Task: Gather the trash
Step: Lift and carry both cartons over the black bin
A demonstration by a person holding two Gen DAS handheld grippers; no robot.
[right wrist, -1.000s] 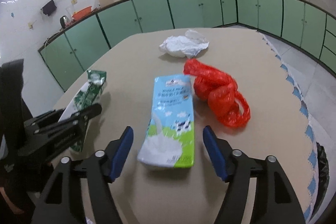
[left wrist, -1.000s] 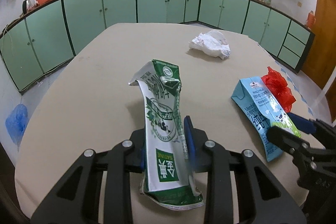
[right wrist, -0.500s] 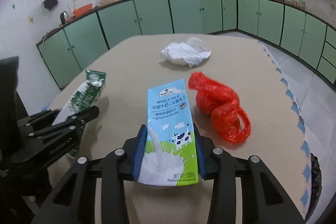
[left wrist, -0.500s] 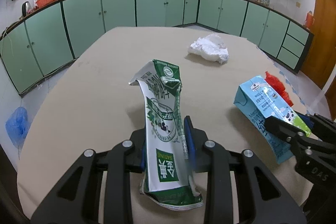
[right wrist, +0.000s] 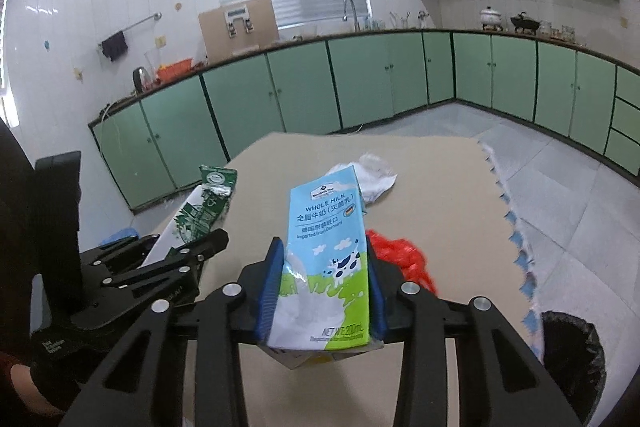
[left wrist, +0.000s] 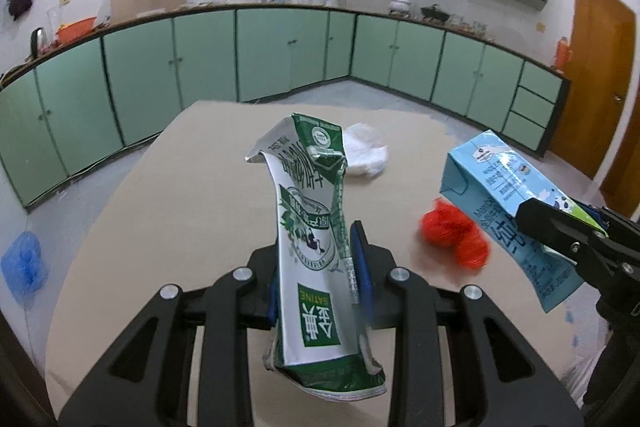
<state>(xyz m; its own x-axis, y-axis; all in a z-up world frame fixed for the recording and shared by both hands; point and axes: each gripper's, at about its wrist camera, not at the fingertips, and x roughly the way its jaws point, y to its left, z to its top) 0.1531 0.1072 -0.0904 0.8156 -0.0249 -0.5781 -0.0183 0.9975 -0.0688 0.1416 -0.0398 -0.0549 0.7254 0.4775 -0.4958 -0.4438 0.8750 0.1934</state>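
The left hand-held gripper (left wrist: pixel 316 291) is clamped on a flattened green milk carton (left wrist: pixel 308 227), gripped low on its body so that most of the carton stands up and forward past the pads. The right hand-held gripper (right wrist: pixel 326 291) has just been closing, and its blue pads now press both sides of a blue whole-milk carton (right wrist: pixel 326 251), which is clear of the table (left wrist: pixel 180 195).

The green carton is crushed and soft; held near its lower end, it could fold or slide out if the hand swings quickly. The blue carton is pinched near its base, and its torn bottom flap hangs below the pads, so a loose squeeze could let it slip down and drop back onto the table.

A black bin bag (right wrist: pixel 572 343) sits low to the right of the right hand-held gripper, beyond the table edge. With both hands loaded and close together, the two could knock on the way there. A red plastic bag (left wrist: pixel 454 239) and crumpled white paper (left wrist: pixel 366 157) lie ahead, uncollected.
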